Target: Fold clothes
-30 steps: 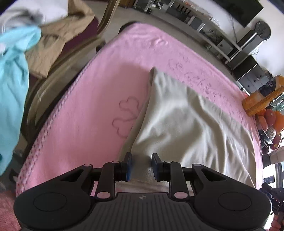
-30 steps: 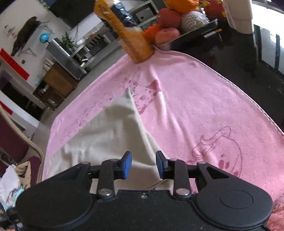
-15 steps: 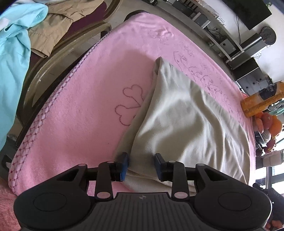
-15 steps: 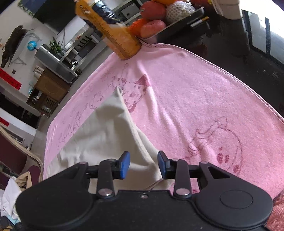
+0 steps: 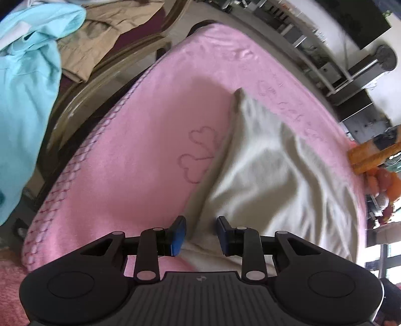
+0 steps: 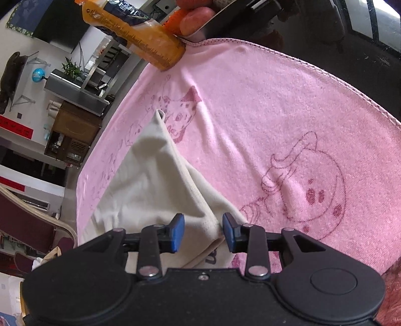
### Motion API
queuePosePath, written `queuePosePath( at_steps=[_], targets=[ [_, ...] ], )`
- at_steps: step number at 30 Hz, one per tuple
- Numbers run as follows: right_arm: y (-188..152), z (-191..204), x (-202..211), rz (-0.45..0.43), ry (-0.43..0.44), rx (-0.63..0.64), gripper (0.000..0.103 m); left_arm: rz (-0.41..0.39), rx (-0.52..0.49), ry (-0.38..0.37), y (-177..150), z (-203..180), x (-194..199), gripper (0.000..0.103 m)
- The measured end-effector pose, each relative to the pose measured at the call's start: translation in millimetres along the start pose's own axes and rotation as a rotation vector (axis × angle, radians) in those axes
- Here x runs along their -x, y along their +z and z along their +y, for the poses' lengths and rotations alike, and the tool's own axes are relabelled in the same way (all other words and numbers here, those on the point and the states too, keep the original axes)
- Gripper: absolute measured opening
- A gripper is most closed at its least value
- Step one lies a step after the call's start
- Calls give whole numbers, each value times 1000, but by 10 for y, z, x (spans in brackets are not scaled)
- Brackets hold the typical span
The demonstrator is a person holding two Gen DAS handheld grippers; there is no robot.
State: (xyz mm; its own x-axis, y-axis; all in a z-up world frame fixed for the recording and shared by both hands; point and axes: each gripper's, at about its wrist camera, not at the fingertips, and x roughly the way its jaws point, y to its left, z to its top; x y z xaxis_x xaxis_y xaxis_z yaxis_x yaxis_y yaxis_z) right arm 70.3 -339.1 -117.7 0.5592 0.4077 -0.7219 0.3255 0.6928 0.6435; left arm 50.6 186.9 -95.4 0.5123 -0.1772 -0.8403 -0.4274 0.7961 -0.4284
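A cream garment lies folded on a pink towel that covers the table. My left gripper is open, its blue pads either side of the garment's near left edge, not clamped on it. In the right wrist view the same garment runs back to a pointed corner. My right gripper is open over the garment's near right corner, where a hem and some printed letters show.
A chair at the left holds a light blue garment and a tan one. An orange juice bottle and a tray of fruit stand at the towel's far right edge. The pink towel ends at the dark tabletop.
Both grippers have opened wider and let go of the garment's near edge. The garment has settled with more wrinkles, and both cameras have shifted slightly.
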Motion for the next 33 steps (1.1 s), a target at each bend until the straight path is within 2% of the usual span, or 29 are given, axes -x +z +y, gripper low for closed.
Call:
queuePosePath(
  at_steps=[5,9,13,17,19,23,27,33],
  targets=[
    [-11,26,-42,14,-10,12,34,8,-44,-40,6,-96,-41,30],
    [-6,13,-51,13,-15,7,34,1,-70,-29,9,-136,-65,28],
    [16,-65,-57,14,4,-45,34,-10,-78,-24,-19,-124,-48,14],
    [20,-137,-74,17,42,-112,33,-27,-101,-17,-39,-141,-4,5],
    [12,-129,-44,-8,52,-113,7,-48,-103,-33,-42,-135,78,2],
    [3,18,75,-73,86,-35,6,-89,-107,-63,-48,-123,241,2],
    [20,60,263,-102,219,-66,6,-130,-112,-93,-55,-112,404,2],
    [21,-29,382,-67,174,-81,5,-184,-120,-131,-72,-97,628,2]
  ],
)
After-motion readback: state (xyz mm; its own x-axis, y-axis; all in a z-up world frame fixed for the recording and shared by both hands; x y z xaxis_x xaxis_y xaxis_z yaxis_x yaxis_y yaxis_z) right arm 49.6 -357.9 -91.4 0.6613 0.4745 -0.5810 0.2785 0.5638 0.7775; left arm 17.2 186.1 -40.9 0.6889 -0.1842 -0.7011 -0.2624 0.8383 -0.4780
